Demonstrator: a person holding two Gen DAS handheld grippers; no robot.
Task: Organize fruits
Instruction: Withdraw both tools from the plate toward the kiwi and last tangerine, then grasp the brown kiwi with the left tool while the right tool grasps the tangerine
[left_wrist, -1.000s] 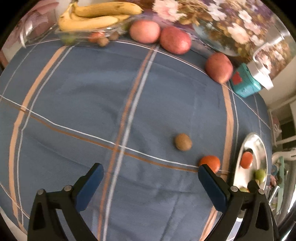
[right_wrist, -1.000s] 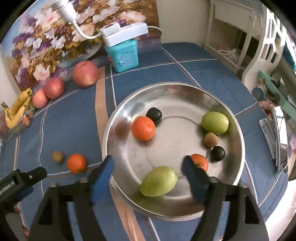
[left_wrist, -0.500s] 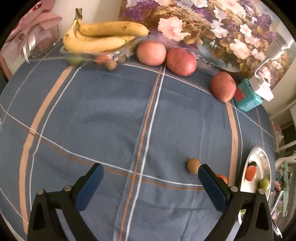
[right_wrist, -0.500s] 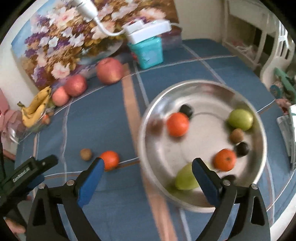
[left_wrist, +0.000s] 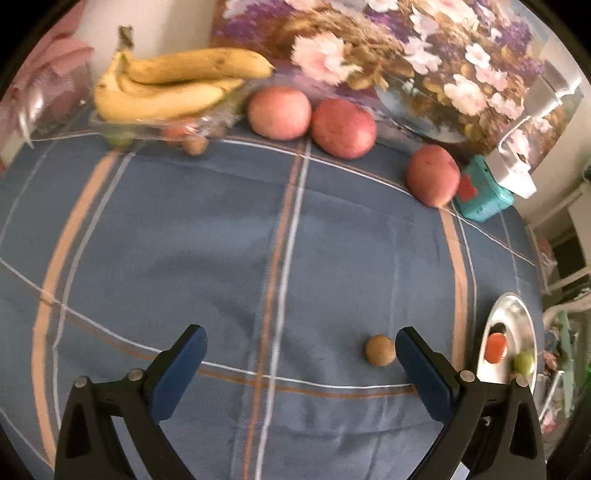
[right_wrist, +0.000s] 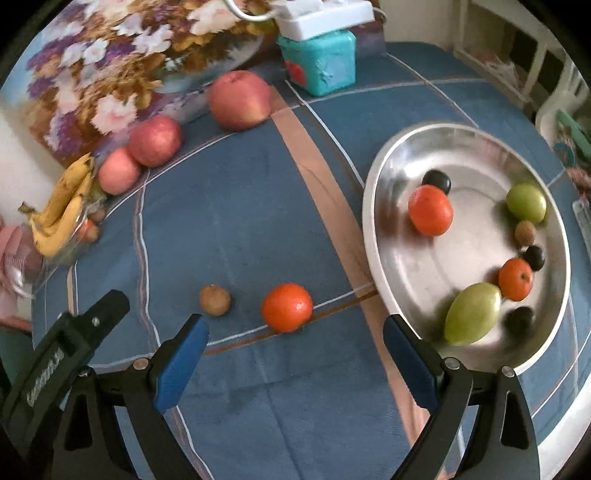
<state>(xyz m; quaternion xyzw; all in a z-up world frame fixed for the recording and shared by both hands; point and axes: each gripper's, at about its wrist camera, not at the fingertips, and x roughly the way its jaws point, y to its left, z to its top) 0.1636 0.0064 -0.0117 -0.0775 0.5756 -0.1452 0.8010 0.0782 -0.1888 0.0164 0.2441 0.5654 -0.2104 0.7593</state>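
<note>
Blue cloth carries the loose fruit: left of the steel tray, a small brown fruit, then a tangerine. My left gripper and right gripper gape, empty, ready for either.

both wrist views above cloth, sharing brown fruit

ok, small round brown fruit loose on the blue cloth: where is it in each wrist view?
Left wrist: small round brown fruit, lower right, just left of the right finger's tip.
Right wrist: same fruit, lower left, left of the loose orange tangerine.
Shared landmark: teal box.
</note>
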